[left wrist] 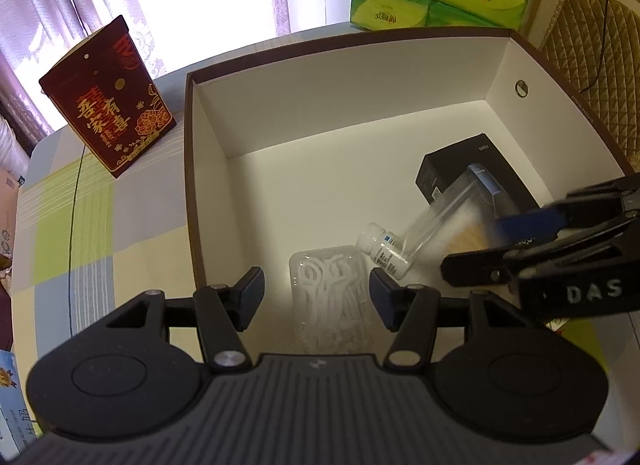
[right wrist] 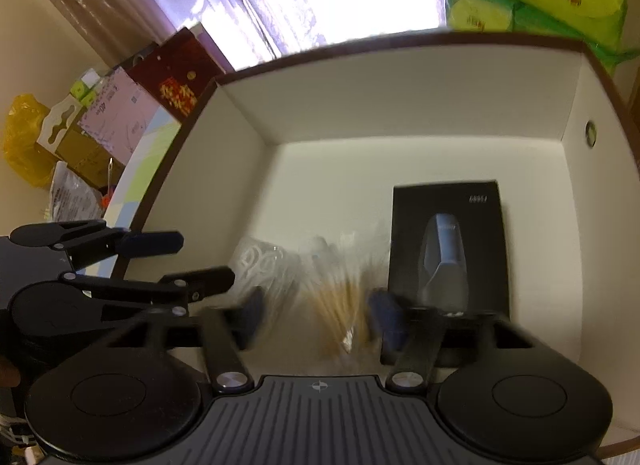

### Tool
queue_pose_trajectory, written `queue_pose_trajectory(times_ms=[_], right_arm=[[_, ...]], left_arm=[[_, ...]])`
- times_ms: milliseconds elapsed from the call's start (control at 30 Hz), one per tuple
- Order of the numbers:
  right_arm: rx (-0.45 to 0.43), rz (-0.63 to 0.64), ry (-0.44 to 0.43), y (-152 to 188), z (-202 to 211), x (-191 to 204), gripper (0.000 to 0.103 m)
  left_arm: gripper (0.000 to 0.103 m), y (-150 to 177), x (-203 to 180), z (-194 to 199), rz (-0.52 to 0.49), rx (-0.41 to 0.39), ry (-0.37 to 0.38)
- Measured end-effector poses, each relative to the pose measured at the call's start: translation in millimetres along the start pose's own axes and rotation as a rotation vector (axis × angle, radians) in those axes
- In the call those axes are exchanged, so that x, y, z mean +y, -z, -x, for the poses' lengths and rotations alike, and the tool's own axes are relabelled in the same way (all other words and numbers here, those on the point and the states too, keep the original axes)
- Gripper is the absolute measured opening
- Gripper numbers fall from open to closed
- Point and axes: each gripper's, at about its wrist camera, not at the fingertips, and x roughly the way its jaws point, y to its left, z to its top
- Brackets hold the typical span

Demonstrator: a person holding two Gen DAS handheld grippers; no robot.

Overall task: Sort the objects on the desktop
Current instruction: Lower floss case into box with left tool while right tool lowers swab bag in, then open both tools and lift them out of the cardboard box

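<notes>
Right gripper [right wrist: 316,315] open over the box [left wrist: 340,65], jaws clear of the blurred swab case [right wrist: 340,305] between them, seemingly dropping. Case slanted, long axis running near-right to far-left, beside the bottle [left wrist: 382,249] and black carton [right wrist: 448,241]. Left gripper [left wrist: 316,297] open, empty, above the floss pack [left wrist: 328,301] near the front wall; right nearer the case.

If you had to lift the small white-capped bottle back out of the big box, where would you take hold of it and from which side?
Grip the small bottle across its labelled body, coming straight down from above. It lies on its side on the box floor, so the round body offers two opposite flanks. The floss-pick case and the falling swab bag crowd it, so I would keep the fingers narrow.
</notes>
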Motion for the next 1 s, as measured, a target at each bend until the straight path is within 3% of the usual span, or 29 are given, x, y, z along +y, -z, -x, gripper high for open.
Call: queue_pose_trajectory(times_ms=[200, 433, 633, 1000], right_arm=[[-0.006, -0.008, 0.026, -3, 7, -3, 0.067], [-0.01, 0.029, 0.091, -1, 17, -6, 0.093], [-0.017, 0.037, 0.131, 4, 25, -8, 0.101], [-0.046, 0.006, 0.157, 8, 44, -13, 0.101]], left_arm=[[0.06, 1, 0, 3, 0.004, -0.006, 0.005], [0.071, 3, -2, 8, 0.005, -0.019, 0.008], [0.078, 5, -4, 13, 0.013, -0.029, 0.009], [0.085, 6, -6, 33, 0.036, -0.058, 0.006]])
